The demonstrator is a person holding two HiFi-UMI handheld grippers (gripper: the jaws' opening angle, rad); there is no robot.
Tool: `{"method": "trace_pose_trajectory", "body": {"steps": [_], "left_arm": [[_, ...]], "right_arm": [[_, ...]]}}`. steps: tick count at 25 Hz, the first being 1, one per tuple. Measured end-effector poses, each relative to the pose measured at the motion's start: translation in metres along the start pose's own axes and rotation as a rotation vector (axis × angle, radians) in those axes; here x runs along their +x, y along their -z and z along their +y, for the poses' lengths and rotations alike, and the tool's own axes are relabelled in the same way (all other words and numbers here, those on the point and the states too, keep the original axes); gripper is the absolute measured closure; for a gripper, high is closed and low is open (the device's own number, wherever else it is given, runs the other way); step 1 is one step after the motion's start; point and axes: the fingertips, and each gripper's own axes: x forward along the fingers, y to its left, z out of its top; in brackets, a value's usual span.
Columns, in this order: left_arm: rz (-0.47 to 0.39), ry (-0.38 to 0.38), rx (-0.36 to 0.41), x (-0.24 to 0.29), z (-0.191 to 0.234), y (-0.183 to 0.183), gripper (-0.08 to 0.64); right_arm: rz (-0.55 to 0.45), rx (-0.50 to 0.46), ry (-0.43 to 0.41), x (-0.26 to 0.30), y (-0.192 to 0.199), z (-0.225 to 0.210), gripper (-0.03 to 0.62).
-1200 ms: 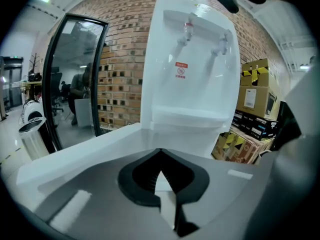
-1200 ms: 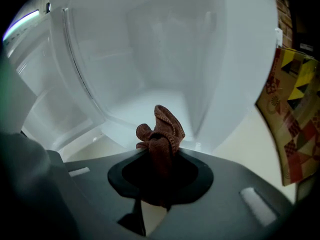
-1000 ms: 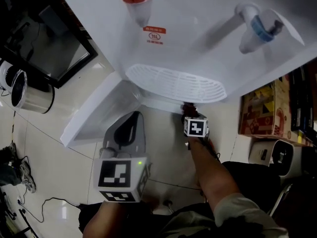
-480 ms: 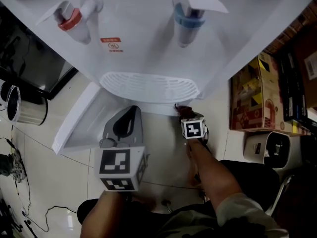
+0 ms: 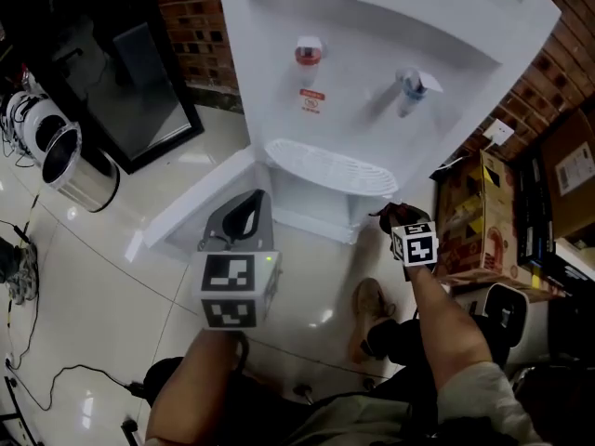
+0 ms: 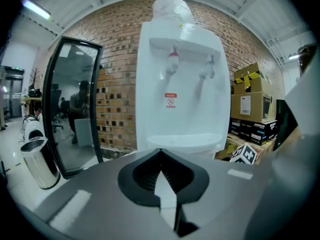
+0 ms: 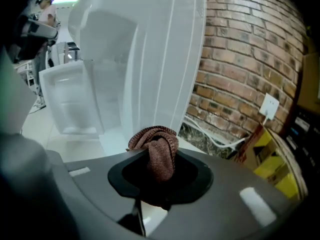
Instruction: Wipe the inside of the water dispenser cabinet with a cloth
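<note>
The white water dispenser [image 5: 372, 72] stands against a brick wall, with a red tap [image 5: 308, 52], a blue tap [image 5: 412, 84] and a grilled drip tray [image 5: 330, 167]. Its lower cabinet door [image 5: 191, 207] hangs open to the left. My right gripper [image 5: 390, 217] is shut on a bunched brown cloth [image 7: 156, 151], held in the air outside the cabinet by the dispenser's right side [image 7: 145, 59]. My left gripper [image 5: 244, 216] is shut and empty, in front of the open door, and faces the dispenser [image 6: 177, 84] in the left gripper view.
A steel bin [image 5: 79, 170] and a dark glass-fronted panel [image 5: 139, 82] stand at the left. Cardboard boxes [image 5: 474, 216] are stacked right of the dispenser. Cables [image 5: 56, 379] trail over the tiled floor. The person's shoe [image 5: 369, 307] is on the floor in front of the dispenser.
The view has pulled up and back from the dispenser. The right gripper with the cloth has come out from under the drip tray and risen to the right. The left gripper rose slightly.
</note>
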Motion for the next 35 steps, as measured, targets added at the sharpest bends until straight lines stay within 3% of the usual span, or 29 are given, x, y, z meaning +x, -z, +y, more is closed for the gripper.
{"method": "trace_pose_trajectory", "body": {"steps": [4,8,11,12,14,17,23,26,31,35], "left_arm": [[-0.012,-0.087,-0.016,-0.033,0.041,0.004,0.560],[0.001,-0.148,-0.036,-0.064,0.077,0.016,0.559],[0.006,-0.194,-0.049,-0.081,0.103,0.026,0.506],[0.004,-0.208,-0.039,-0.085,0.110,0.026,0.502],[0.007,-0.231,-0.022,-0.089,0.121,0.030,0.484],[0.027,-0.237,-0.033,-0.088,0.133,0.037,0.474],[0.079,-0.249,0.062,-0.073,0.155,0.039,0.434],[0.126,-0.252,0.043,-0.063,0.167,0.054,0.404],[0.209,-0.247,0.011,-0.052,0.177,0.085,0.370],[0.220,-0.247,-0.040,-0.049,0.182,0.098,0.345]], "right_arm": [[-0.056,-0.180,-0.085,-0.016,-0.041,-0.015,0.488],[-0.081,-0.200,-0.111,-0.037,-0.073,-0.035,0.491],[-0.078,-0.272,-0.096,-0.060,-0.112,-0.035,0.491],[-0.088,-0.245,-0.082,-0.072,-0.121,-0.035,0.491],[-0.103,-0.097,-0.076,-0.101,-0.126,-0.032,0.491],[-0.094,0.063,-0.144,-0.145,-0.120,-0.008,0.491],[-0.204,0.100,-0.214,-0.215,-0.146,0.034,0.491],[-0.262,0.092,-0.259,-0.228,-0.151,0.060,0.490],[-0.366,-0.042,-0.335,-0.239,-0.163,0.098,0.489],[-0.392,-0.077,-0.377,-0.235,-0.168,0.108,0.489]]}}
